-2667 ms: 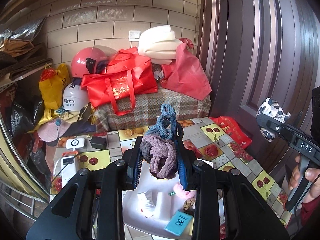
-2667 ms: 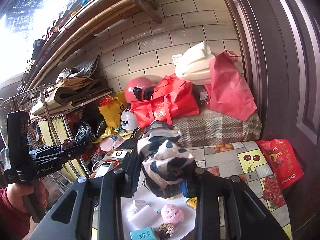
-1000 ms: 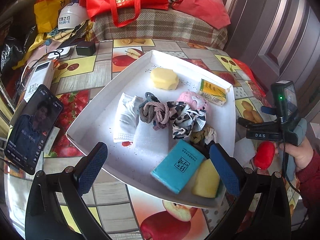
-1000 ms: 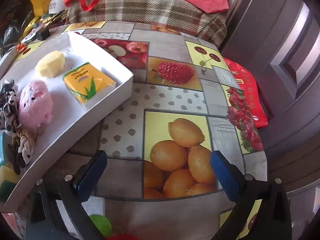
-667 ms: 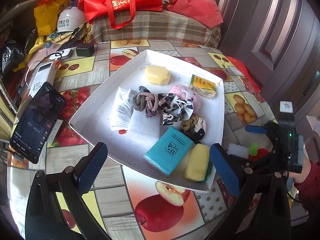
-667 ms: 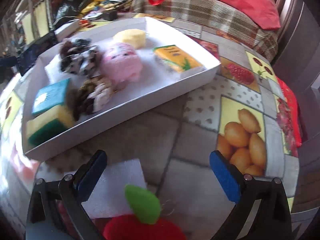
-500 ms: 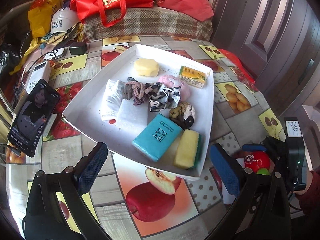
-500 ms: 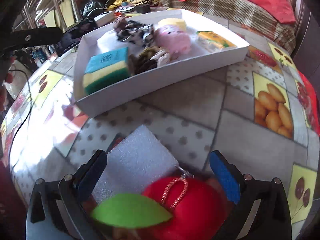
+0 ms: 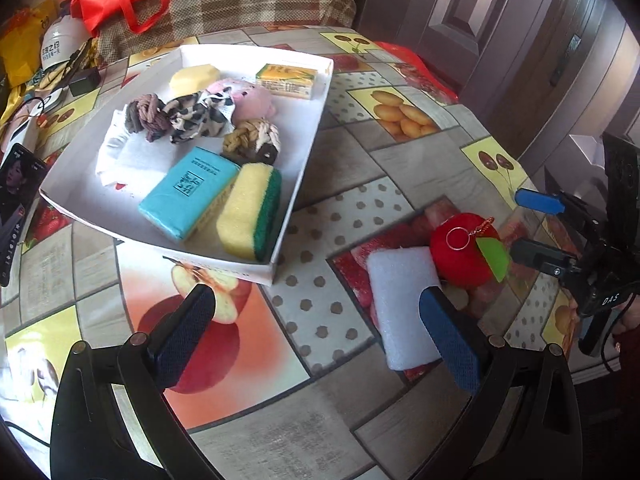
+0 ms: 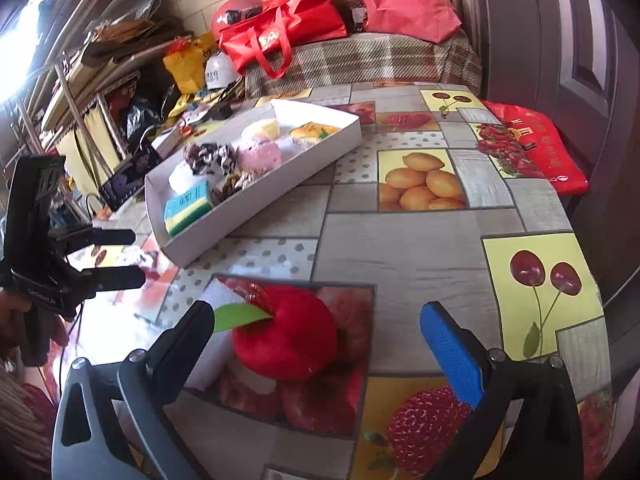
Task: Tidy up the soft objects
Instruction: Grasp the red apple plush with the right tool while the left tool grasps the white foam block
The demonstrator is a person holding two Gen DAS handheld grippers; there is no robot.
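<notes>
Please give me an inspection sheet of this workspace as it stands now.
Surface: round table under a fruit-print cloth.
Job's things: white tray holds a sponge, blue packet, braided knot, patterned scrunchie, pink plush and more; red plush apple and white foam pad lie outside it.
Clutter: phone beside the tray.
Grippers: left gripper open, empty; right gripper open around the apple.
Cables: a black one at the far left edge.
Surroundings: red bags, helmets, dark door.

Both wrist views look down along their fingers from close above the table (image 9: 360, 168), sharing the white tray (image 9: 308, 152).
</notes>
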